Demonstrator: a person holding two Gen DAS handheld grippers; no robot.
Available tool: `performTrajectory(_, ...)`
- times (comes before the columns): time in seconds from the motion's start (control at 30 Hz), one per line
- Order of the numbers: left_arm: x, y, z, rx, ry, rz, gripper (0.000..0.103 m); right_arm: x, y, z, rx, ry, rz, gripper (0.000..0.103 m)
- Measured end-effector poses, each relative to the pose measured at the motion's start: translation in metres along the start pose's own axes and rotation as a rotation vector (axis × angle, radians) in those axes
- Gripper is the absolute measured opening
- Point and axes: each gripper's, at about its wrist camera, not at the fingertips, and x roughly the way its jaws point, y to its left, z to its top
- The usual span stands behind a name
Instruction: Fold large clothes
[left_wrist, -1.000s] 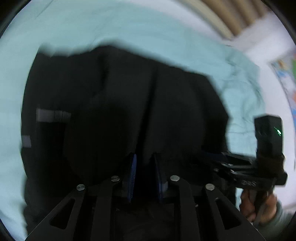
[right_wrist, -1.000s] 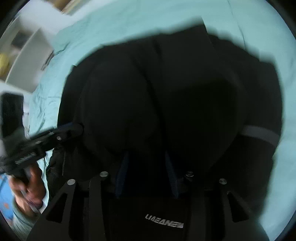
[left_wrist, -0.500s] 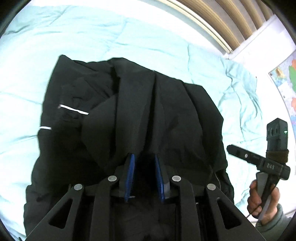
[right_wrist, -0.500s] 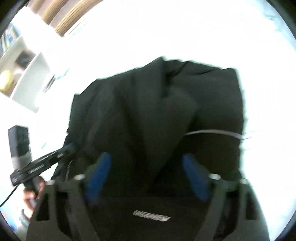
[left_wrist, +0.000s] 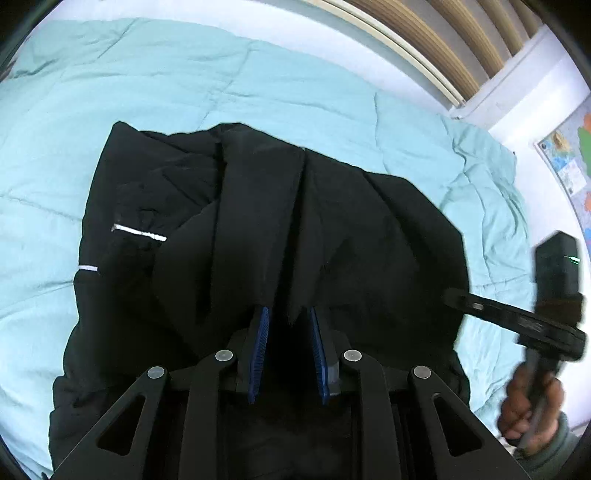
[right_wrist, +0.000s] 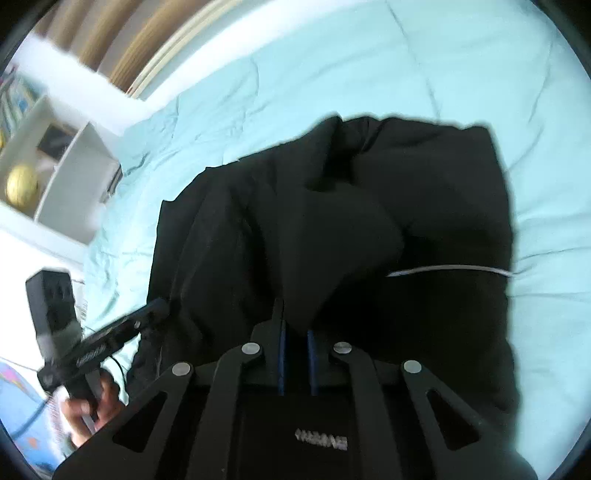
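Note:
A black jacket (left_wrist: 332, 221) (right_wrist: 332, 240) with thin reflective stripes (left_wrist: 138, 232) lies bunched on a light blue bedcover (left_wrist: 258, 81). My left gripper (left_wrist: 288, 314) is at its near edge, blue pads shut on a raised fold of the black fabric. In the right wrist view my right gripper (right_wrist: 295, 325) has its pads nearly together, shut on a pointed fold of the same jacket. Each gripper also shows in the other's view, at the jacket's side edge: the right gripper (left_wrist: 452, 297) and the left gripper (right_wrist: 159, 306), each held by a hand.
The bedcover (right_wrist: 332, 66) spreads wide around the jacket. A slatted wooden headboard (left_wrist: 443, 37) runs along the far side. A white shelf (right_wrist: 66, 166) holding a yellow ball (right_wrist: 22, 184) and a wall map (left_wrist: 569, 162) lie past the bed's edge.
The right gripper's jaws stood wide apart half a second ago and have now closed on a fold. Both views have pulled up from the jacket, so more of the bed shows.

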Motion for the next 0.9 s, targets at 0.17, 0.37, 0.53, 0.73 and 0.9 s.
performTrajectory(0.17,0.037,0.014,-0.009,-0.039,0.106,0.034,0.027,0.012,-0.015,-0.027,0.039,0.064,-0.054,0.011)
performTrajectory(0.37,0.030,0.015,-0.008,-0.052,0.100,0.022,0.027,0.043,-0.023,-0.031,0.021,0.141,-0.097,0.011)
performTrajectory(0.53,-0.014,-0.001,-0.012,-0.010,0.026,-0.019,0.027,0.003,0.010,-0.015,-0.092,0.072,-0.112,0.038)
performTrajectory(0.73,-0.030,-0.029,-0.004,0.041,-0.039,-0.085,0.046,-0.002,0.056,-0.001,-0.198,-0.017,-0.121,0.054)
performTrajectory(0.9,0.043,-0.023,-0.011,0.060,0.140,0.051,0.047,0.076,0.041,-0.007,-0.217,0.130,-0.204,0.054)
